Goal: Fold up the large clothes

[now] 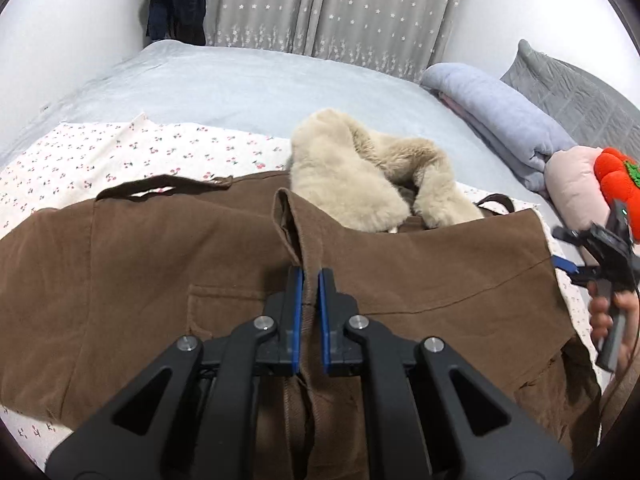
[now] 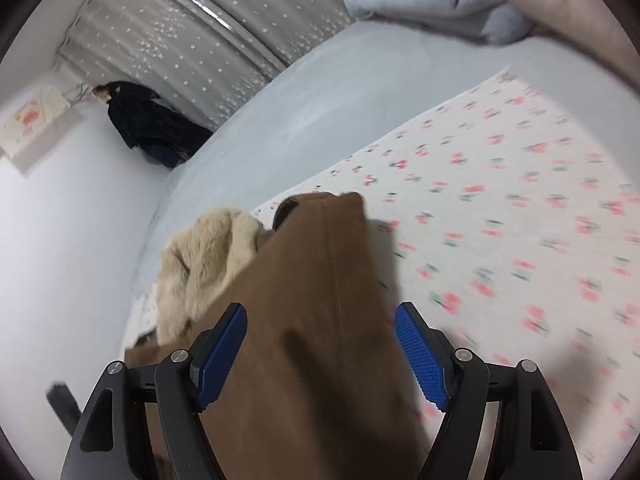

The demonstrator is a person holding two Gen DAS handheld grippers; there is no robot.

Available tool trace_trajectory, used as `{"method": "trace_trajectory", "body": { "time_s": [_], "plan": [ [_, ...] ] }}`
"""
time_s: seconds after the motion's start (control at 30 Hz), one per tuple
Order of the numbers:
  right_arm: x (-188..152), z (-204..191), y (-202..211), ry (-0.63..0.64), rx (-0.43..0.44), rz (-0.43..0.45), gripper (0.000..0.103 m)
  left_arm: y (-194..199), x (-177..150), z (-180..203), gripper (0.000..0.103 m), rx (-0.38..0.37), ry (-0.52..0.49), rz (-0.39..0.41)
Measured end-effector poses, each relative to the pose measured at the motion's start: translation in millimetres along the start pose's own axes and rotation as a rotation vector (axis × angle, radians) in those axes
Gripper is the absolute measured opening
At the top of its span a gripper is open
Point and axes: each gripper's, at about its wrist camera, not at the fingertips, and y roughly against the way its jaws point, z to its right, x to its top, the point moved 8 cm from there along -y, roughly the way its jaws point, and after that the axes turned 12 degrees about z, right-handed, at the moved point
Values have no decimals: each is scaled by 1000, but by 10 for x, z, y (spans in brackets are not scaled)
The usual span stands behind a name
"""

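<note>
A brown corduroy coat (image 1: 400, 264) with a beige fur collar (image 1: 352, 176) lies spread on a cherry-print sheet (image 1: 120, 152) on the bed. My left gripper (image 1: 311, 280) is shut on the raised front edge of the coat, just below the collar. At the coat's right edge a hand holds my right gripper (image 1: 562, 250). In the right wrist view the right gripper (image 2: 320, 320) stands open over a corner of the brown coat (image 2: 320, 280). Its blue pads (image 2: 420, 356) stay apart from the cloth, and the fur collar (image 2: 204, 256) shows to the left.
The light blue bed cover (image 1: 240, 84) stretches behind the sheet. A folded grey-blue blanket (image 1: 500, 120), a grey quilted pillow (image 1: 572, 84), a pink cushion (image 1: 568, 184) and a red plush toy (image 1: 616, 184) sit at the right. Starred curtains (image 1: 320, 4) and dark hanging clothes (image 1: 176, 0) stand beyond.
</note>
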Motion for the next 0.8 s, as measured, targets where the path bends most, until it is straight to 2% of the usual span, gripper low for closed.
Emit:
{"method": "trace_trajectory", "body": {
  "time_s": [0.07,0.1,0.13,0.17,0.2,0.23,0.3,0.33,0.4,0.43,0.47,0.53,0.63,0.73,0.8],
  "plan": [
    [33,-26,-155,20,-30,31,32,-53,-22,-24,9,-4,-3,12],
    [50,-45,-164,49,-56,55,16,-33,-30,-40,9,-26,5,28],
    [94,-83,-88,76,-57,129,13,-10,-33,-48,9,-53,14,45],
    [139,-87,19,92,-51,208,12,-51,-53,-18,9,-67,18,42],
    [156,-25,58,82,-62,242,12,-91,-94,10,10,-80,22,32],
    [137,99,16,73,-109,234,12,-200,-172,25,9,-61,10,-9],
    [38,259,-155,99,-190,146,14,-461,-378,-25,6,47,-47,-122],
    [7,295,-181,97,-202,122,21,-506,-408,-69,6,67,-38,-133],
    [29,248,-47,96,-212,146,33,-432,-346,-162,10,78,18,-108],
    [43,202,39,124,-209,160,34,-372,-311,-196,14,85,33,-92],
    [45,122,133,167,-204,177,35,-297,-275,-219,22,77,47,-70],
    [-5,-38,317,251,-186,204,35,-138,-218,-236,25,63,62,-27],
    [-200,-255,471,323,-138,186,35,-5,-218,-155,35,20,51,0],
    [-510,-342,424,390,-117,129,35,-40,-394,-11,40,-34,16,-51],
    [-704,-253,230,439,-170,52,36,-174,-574,18,46,-33,1,-125]
  ]
}}
